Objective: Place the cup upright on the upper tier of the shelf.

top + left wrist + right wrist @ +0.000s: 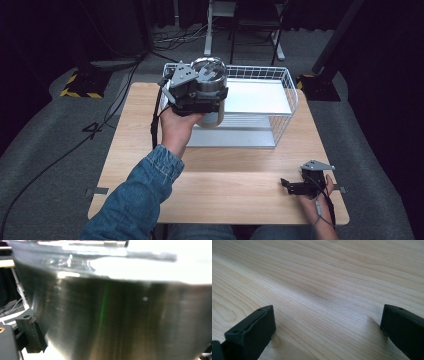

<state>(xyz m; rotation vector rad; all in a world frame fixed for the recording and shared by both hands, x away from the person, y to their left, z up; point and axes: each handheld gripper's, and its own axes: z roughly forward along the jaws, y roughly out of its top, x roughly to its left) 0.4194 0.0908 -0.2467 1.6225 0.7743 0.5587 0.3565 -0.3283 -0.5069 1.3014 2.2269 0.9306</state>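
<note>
Steel pot (212, 82) clamped in left tool (200, 97) above wire basket (280, 92), right tool (295, 186) gaping on table (240, 170)

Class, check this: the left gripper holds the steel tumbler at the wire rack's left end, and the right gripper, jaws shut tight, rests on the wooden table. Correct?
Not quite. The right gripper has its jaws wide apart with bare table between them, as the right gripper view shows. The rest holds: the left gripper holds the steel tumbler at the wire rack's left end.

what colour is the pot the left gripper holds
Shiny silver metal pot, clearest in the high view.
</note>
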